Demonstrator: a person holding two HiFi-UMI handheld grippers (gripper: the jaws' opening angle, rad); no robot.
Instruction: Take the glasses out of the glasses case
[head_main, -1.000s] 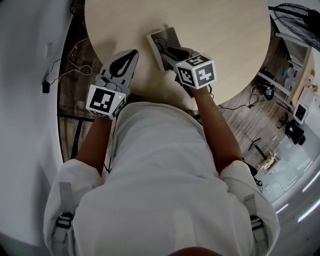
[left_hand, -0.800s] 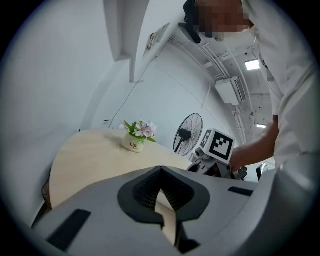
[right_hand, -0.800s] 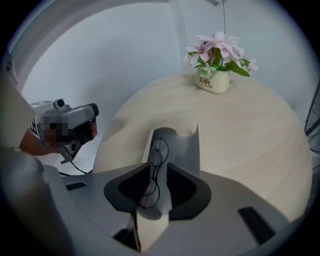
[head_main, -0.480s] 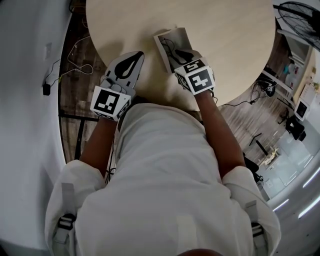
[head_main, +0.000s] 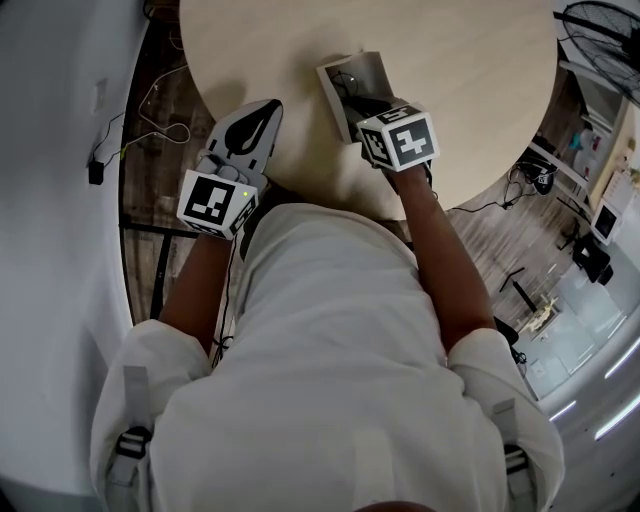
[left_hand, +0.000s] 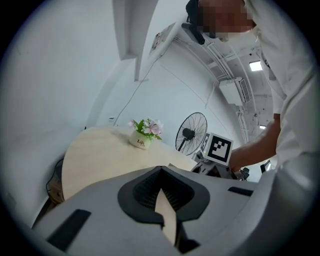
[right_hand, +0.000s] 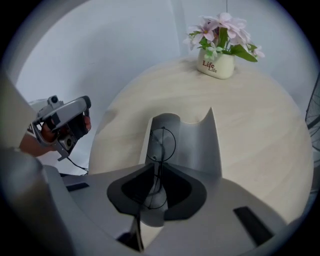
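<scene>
A person, seen from above, stands at a round, pale wooden worktop (head_main: 470, 70) with a hand-held gripper in each hand. An open grey glasses case (head_main: 362, 72) lies on the worktop near the edge closest to the person.

The right hand-held gripper (right_hand: 159, 175) points steeply down into the near end of the case. Its jaws have just been closing, and thin wire-framed glasses (right_hand: 163, 142) stand between them. One round lens shows just beyond the jaw tips, over the case's grey lining, and the rest of the frame runs back between the pads. The gap between the jaws is now a narrow slit, so they appear to be clamped on the frame. The wire is too fine, though, to be sure the pads press on it. The glasses have not yet been lifted out of the case.

A second ago this gripper was held wide open at the case's near end. It has since tipped down over the case, which lies open as before.

The left hand-held gripper (left_hand: 160, 185) hovers at the worktop's edge, well apart from the case. Its jaws are slightly parted, with only bare worktop between them, so it holds nothing. A small flower pot (right_hand: 216, 65) sits at the far side.

The grasp looks made, so lifting the glasses clear is likely next. Nothing holds the case down, so it could drag along or the fine frame could slip.
</scene>
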